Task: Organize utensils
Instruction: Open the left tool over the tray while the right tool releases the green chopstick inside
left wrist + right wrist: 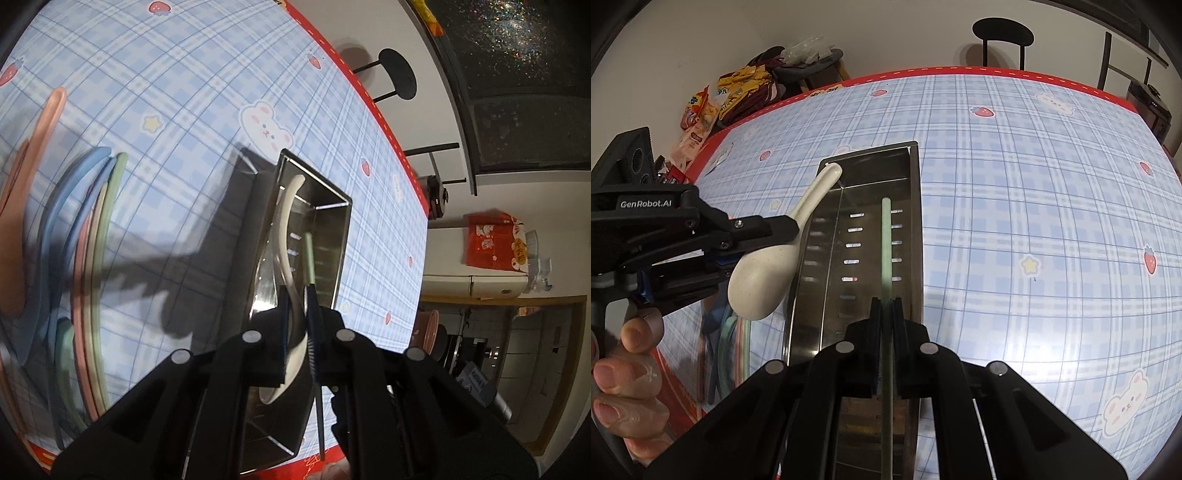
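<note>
A steel slotted tray point(913, 206) stands on the checked tablecloth; it also shows in the left wrist view point(341, 236). My left gripper point(295, 325) is shut on a cream spoon point(286, 221) and holds it above the tray's left rim; the spoon shows in the right wrist view point(764, 277) with the left gripper point(768, 236) beside it. My right gripper point(885, 314) is shut on a green chopstick point(885, 240) that points along the tray, above its floor. The chopstick shows in the left wrist view point(309, 258).
Several coloured utensils point(92, 240) lie in a blurred pile left of the tray, also visible in the right wrist view point(727, 332). A black stool point(1003, 31) stands beyond the table's far red edge point(960, 70). Snack bags point(701, 110) sit off the far left corner.
</note>
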Tool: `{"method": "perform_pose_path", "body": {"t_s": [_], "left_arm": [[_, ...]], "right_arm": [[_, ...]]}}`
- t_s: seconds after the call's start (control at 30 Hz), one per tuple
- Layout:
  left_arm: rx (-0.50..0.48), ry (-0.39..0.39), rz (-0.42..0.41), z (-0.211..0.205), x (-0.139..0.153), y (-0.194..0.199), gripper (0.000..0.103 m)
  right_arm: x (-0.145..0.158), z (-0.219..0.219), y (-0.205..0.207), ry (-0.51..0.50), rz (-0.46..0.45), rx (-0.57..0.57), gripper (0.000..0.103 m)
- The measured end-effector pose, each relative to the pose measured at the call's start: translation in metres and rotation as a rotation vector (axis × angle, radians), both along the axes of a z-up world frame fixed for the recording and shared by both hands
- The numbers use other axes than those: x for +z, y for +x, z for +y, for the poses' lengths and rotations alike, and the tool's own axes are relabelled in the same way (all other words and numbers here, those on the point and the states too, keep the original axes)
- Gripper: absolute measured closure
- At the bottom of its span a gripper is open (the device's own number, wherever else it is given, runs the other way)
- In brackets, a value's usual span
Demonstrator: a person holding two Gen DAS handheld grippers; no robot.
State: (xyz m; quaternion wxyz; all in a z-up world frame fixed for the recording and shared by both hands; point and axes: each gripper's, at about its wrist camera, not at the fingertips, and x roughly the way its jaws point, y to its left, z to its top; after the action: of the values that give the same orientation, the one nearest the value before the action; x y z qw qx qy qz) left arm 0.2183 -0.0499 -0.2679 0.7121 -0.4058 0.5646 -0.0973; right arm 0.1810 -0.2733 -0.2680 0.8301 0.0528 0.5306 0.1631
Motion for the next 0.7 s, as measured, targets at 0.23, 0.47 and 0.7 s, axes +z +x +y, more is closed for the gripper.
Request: {"method": "perform_pose_path", "body": {"t_s": [0.23,0.47,0.7], "left_arm": [[-0.031,-0.008,0.0,-0.009,-0.001,0.012,0.091],[-0.073,0.028,-0.099,0.001,0.03,0.017,0.074],[-0.151,0.2,-0.239,0.043,0.071,0.003,0.063]], "right_arm": [[-0.001,0.004,0.002,0.006,0.005,0.01,0.096],[0.018,0.002,-0.008,0.002,-0.033,-0.009,0.07],[0.044,0.003,-0.026,-0.004,-0.088,-0.035,0.059]]}}
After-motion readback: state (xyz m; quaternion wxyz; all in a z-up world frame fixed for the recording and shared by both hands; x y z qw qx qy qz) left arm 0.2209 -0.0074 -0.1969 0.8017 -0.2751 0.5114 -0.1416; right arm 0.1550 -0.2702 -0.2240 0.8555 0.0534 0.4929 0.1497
